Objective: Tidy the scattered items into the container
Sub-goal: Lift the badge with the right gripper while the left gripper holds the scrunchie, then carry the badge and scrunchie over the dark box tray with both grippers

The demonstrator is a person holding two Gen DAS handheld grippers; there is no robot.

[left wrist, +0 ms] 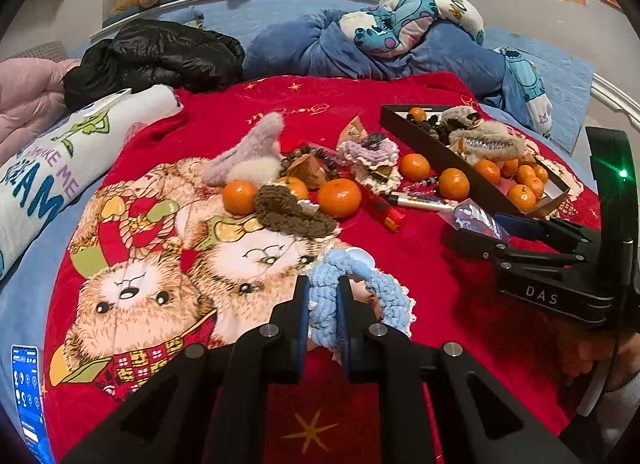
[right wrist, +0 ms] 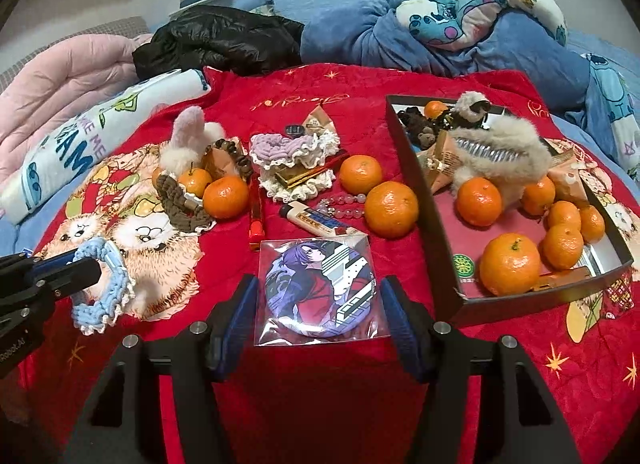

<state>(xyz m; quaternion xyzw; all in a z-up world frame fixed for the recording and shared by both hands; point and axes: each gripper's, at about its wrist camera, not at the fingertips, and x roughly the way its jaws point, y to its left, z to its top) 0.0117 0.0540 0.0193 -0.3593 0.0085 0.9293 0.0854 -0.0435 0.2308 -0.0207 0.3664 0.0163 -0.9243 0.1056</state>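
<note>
While the left gripper (left wrist: pixel 323 304) is clamped tight on a blue crocheted scrunchie (left wrist: pixel 352 288), the right gripper (right wrist: pixel 320 312) has its jaws partly closed around a round badge in a clear sleeve (right wrist: pixel 320 284), the pads at the sleeve's edges; whether they press on it is unclear. The badge sits low on a red blanket (right wrist: pixel 320 404) printed with cartoon bears. Just to its right stands the container, a shallow dark box (right wrist: pixel 420 192), holding seven tangerines (right wrist: pixel 510 264), a grey furry hair claw (right wrist: pixel 500 148), a smaller furry clip and some dark small pieces. Four tangerines (right wrist: pixel 390 208) lie loose on the blanket, along with a brown scrunchie (right wrist: pixel 180 200), a lilac and cream scrunchie (right wrist: pixel 294 152), a pink fuzzy hair claw (right wrist: pixel 188 136), two bead bracelets, a white lighter (right wrist: pixel 308 218) and a red lighter (right wrist: pixel 256 220). The blanket covers a bed with blue sheets; behind lie a black jacket (right wrist: pixel 224 40), a pink quilt, a rolled blue duvet and a shelf of soft toys.
</note>
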